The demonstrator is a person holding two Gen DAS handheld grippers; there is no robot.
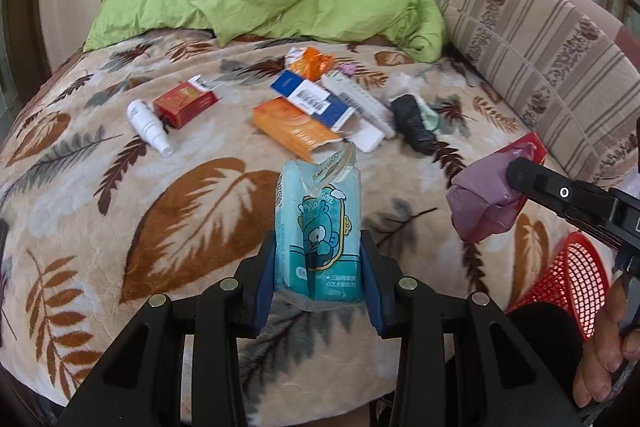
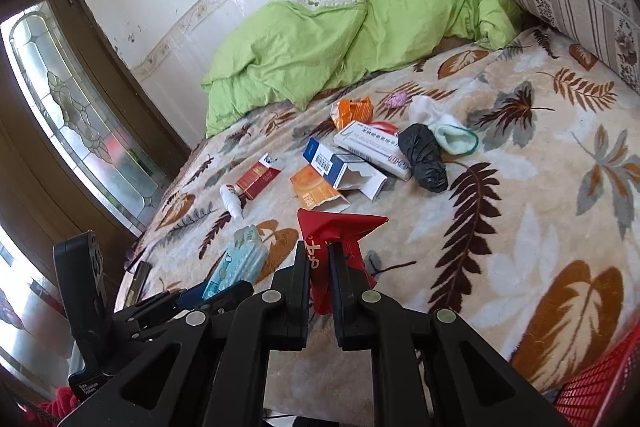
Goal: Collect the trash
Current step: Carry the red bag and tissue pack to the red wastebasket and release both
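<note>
Blue tissue pack and red wrapper held aloft — boxes, white bottle litter the blanket.

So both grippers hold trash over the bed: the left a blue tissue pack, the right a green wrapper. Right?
Not quite. The right gripper is shut on a red wrapper, not a green one; the right wrist view shows it. The rest holds: the left gripper grips the blue tissue pack over the bed.

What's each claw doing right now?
Left claw: closed on the blue tissue pack.
Right claw: closed on the red wrapper.
</note>
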